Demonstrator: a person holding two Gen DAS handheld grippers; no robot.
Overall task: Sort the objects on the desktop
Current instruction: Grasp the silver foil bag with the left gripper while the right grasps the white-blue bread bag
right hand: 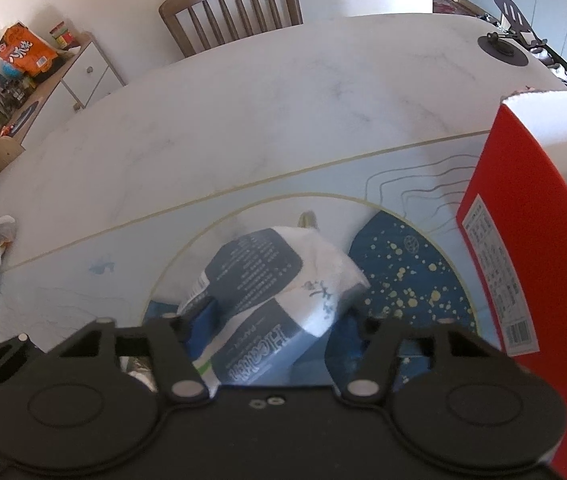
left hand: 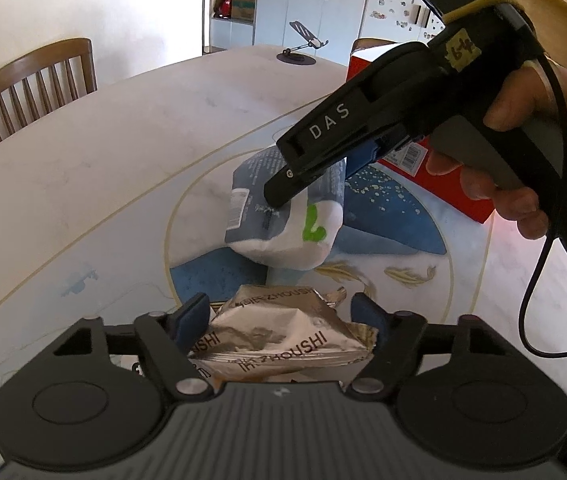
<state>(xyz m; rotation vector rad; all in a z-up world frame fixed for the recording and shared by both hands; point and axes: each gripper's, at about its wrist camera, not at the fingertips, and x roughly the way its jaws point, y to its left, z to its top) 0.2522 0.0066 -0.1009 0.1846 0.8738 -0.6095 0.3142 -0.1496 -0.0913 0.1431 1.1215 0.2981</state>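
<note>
2 packets gripped, 1 per claw, over the patterned mat.
Left gripper pinching silver packet; right gripper clamped on tissue pack, probably bound for red box.

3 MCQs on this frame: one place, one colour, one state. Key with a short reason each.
1. Where is the red box relative to the tissue pack in the right wrist view?
A. left B. right C. underneath
2. What colour is the mark on the tissue pack's white end?
A. green B. purple C. orange
3. What lies between the left gripper fingers?
A. nothing B. a pen C. silver foil packet

Key: B, the box stands at the frame's right; A, a green mark shows in the left wrist view; C, the crinkled packet sits between the blue pads.
</note>
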